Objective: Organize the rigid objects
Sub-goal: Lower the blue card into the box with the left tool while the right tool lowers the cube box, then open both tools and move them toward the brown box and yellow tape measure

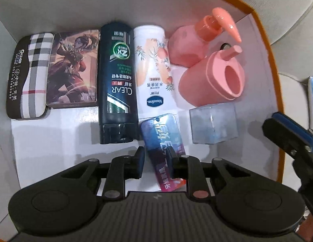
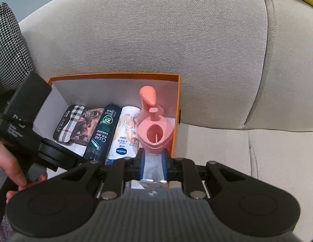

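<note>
The left claw (image 1: 154,161) hangs steeply over the box, its jaws narrowly apart with a flat iridescent packet (image 1: 163,141) lying between them; the right-hand pad touches the packet's edge, the other stands just clear, so it is not pinched. The right claw (image 2: 153,166) is pressed onto a clear plastic cube (image 2: 152,167), which it holds at the near edge of the box; in the left wrist view a clear cube (image 1: 214,125) sits on the box floor just right of the packet, and whether it is the same one I cannot tell.

Beyond the packet, a row lies side by side across the white floor of the orange-rimmed box (image 1: 267,46): a plaid glasses case (image 1: 29,76), an illustrated card box (image 1: 73,70), a dark green CLEAR bottle (image 1: 116,80) and a white Vaseline bottle (image 1: 154,68). At the right end are a pink pump bottle (image 1: 188,44) and a pink cup (image 1: 213,80) on its side. The box rests on a beige sofa (image 2: 176,40); a hand (image 2: 9,167) grips the left tool.
</note>
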A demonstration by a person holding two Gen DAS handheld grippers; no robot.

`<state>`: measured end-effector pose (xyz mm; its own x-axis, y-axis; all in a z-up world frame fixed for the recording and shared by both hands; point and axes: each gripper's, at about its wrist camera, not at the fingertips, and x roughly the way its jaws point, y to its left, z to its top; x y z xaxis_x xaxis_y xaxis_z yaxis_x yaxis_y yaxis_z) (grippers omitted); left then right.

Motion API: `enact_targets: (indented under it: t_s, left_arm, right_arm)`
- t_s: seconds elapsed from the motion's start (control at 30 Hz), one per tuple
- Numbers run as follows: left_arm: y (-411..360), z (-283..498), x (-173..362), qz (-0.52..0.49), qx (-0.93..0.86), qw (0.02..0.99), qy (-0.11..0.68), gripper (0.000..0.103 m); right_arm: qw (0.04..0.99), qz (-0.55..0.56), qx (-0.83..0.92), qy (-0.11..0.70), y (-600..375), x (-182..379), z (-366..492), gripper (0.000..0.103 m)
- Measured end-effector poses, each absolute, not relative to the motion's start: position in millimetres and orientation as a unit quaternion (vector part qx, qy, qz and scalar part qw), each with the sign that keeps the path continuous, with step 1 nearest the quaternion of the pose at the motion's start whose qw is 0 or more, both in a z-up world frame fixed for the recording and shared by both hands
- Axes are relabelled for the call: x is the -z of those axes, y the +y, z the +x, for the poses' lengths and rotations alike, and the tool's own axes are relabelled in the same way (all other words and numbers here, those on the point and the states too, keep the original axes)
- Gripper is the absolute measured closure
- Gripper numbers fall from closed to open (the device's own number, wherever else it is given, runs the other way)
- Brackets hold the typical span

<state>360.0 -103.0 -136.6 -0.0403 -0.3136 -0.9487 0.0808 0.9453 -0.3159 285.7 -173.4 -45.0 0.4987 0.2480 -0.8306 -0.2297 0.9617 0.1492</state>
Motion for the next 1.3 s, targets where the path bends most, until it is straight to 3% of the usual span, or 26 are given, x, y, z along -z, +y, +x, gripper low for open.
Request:
enact_targets:
  t_s: [0.3, 0.67, 0.9, 1.2, 1.3]
  left_arm:
    - [-135, 378, 145, -0.047, 0.171, 0.665, 0.726, 0.077]
    - [-132, 364, 135, -0.058, 0.198, 0.688, 0.696, 0.082]
    - [-105, 319, 73, -0.061, 0.246, 0.748, 0.613, 0.082]
    - [-45, 234, 11, -0.062, 0.239, 0.838, 0.486, 0.081]
    - [-21, 206, 8, -0.072, 0.207, 0.861, 0.459, 0.076]
  right_arm:
    - [0.865, 0.016, -0.141, 0.481, -177, 46, 285, 0.085]
    - [0.862, 0.009, -0.145, 0.485, -174, 43, 283, 0.084]
    - [0.869, 0.013, -0.142, 0.473, -170, 28, 266, 0.082]
    - [0.880, 0.048, -0.168, 0.442, -154, 8, 197, 0.071]
    - [0.886, 0.046, -0.173, 0.428, -143, 12, 167, 0.062]
